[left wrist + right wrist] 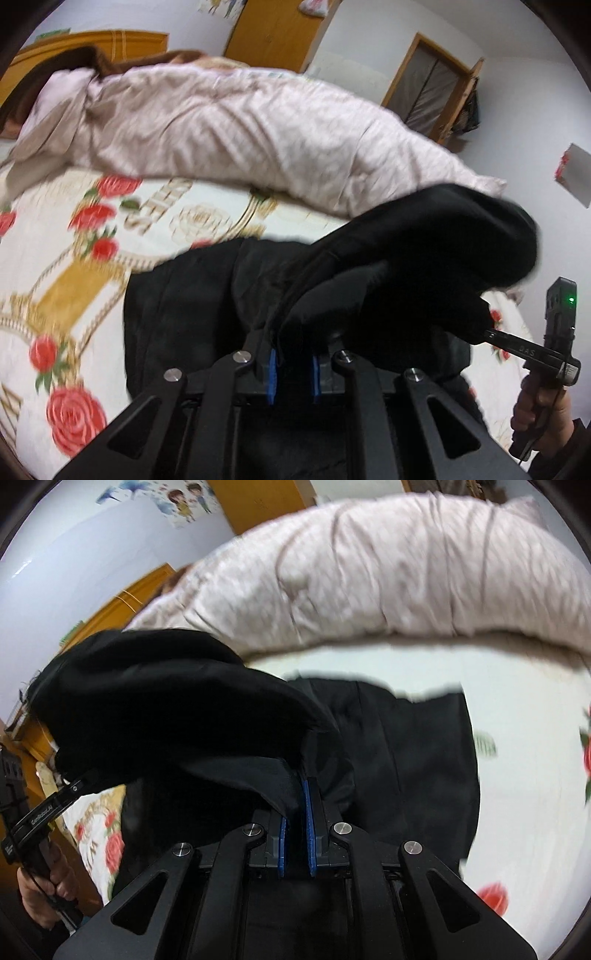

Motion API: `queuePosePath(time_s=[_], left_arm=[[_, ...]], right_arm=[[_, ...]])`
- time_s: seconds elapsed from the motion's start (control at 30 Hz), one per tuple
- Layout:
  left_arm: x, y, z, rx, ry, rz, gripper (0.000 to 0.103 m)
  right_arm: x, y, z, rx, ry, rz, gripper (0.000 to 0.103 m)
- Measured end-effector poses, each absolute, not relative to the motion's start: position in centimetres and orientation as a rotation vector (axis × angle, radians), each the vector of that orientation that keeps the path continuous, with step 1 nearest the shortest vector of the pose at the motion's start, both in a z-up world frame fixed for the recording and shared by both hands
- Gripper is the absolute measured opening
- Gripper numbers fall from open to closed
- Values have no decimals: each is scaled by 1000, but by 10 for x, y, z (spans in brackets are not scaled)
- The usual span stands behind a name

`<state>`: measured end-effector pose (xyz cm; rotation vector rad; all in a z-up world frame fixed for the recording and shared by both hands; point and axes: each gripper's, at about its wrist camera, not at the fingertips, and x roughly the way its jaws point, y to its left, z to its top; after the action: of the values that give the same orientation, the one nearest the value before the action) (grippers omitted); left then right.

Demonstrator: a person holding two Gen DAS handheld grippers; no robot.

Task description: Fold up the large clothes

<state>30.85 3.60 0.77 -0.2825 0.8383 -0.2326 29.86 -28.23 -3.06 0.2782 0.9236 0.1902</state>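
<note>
A large black garment point(207, 302) lies on the bed, with one edge lifted off it. My left gripper point(293, 341) is shut on that raised black cloth, which bunches over its fingertips. My right gripper point(487, 334) shows at the right of the left wrist view, its tips buried in the same lifted fold. In the right wrist view my right gripper point(297, 794) is shut on the black garment point(406, 760), and a thick fold drapes to the left toward my left gripper point(70, 788). The rest of the garment lies flat on the sheet beyond.
The bed sheet point(74, 266) is white with red roses and gold print. A long pale pink quilt point(229, 133) lies bunched across the far side of the bed. A person's hand point(543, 406) holds the right gripper's handle. Wooden doors and a headboard stand behind.
</note>
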Motion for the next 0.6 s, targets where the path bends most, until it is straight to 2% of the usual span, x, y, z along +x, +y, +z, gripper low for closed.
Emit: queuePosePath(time_s=[0.17, 0.3, 0.47, 0.53, 0.6], left_arm=[[295, 41, -27, -280, 910, -173, 23], [285, 50, -38, -300, 949, -153, 34], [259, 66, -30, -334, 949, -143, 39], [254, 71, -19, -357, 924, -143, 42], [257, 70, -3, -369, 876, -153, 47]], right_arm=[[287, -281, -56, 300, 984, 187, 9], [279, -286, -54, 307, 995, 177, 17], [257, -299, -38, 329, 969, 166, 24], [251, -301, -24, 340, 932, 169, 31], [256, -296, -10, 350, 894, 184, 33]])
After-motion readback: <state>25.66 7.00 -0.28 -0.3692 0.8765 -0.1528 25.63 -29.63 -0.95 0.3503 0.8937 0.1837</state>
